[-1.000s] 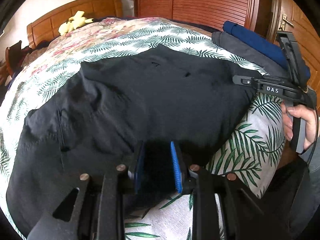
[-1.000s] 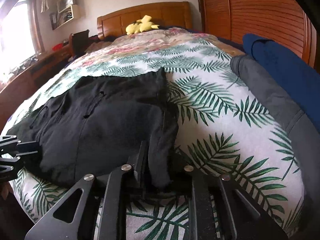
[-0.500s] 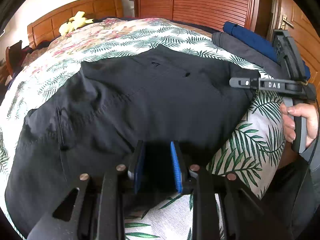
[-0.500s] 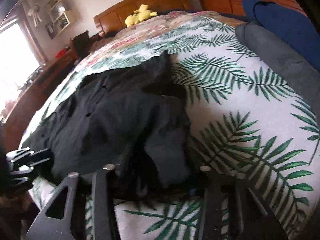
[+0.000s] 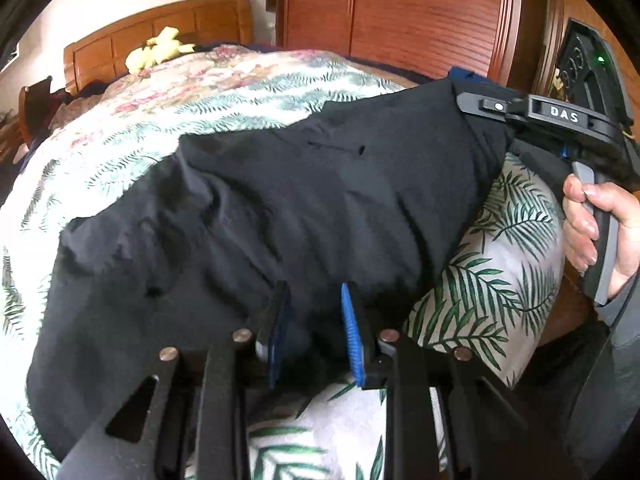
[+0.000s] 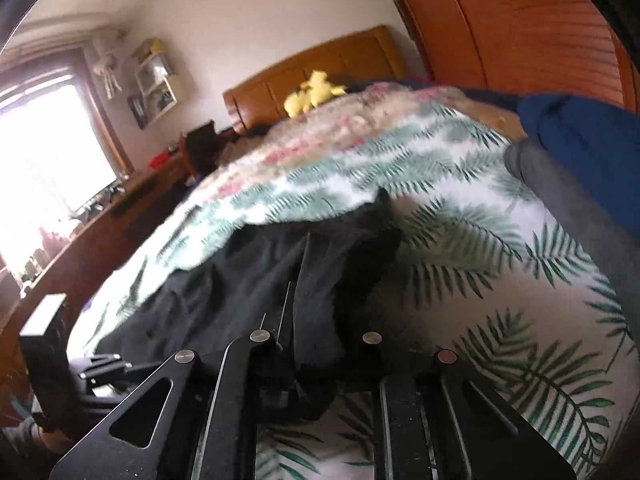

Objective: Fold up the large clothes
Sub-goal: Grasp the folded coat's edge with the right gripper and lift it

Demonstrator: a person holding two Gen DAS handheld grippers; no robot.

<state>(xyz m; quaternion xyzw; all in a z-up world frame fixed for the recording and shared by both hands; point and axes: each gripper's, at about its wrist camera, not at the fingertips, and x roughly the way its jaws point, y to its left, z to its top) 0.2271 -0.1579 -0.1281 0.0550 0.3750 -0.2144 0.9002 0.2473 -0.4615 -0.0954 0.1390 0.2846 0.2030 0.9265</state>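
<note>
I find the black garment (image 5: 280, 208) spread across the bed's palm-leaf cover (image 5: 500, 264), near its foot edge. My left tongs (image 5: 314, 320) pinch its near hem between blue pads. My right tongs (image 5: 476, 108) have just been closing and now clamp its raised far corner. Folded blue clothing (image 6: 592, 140) lies beside it.

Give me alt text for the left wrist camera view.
A black garment lies across a leaf-print bedspread, its near edge pinched in the left hand-held gripper; the right hand-held gripper lifts its far corner.
</note>
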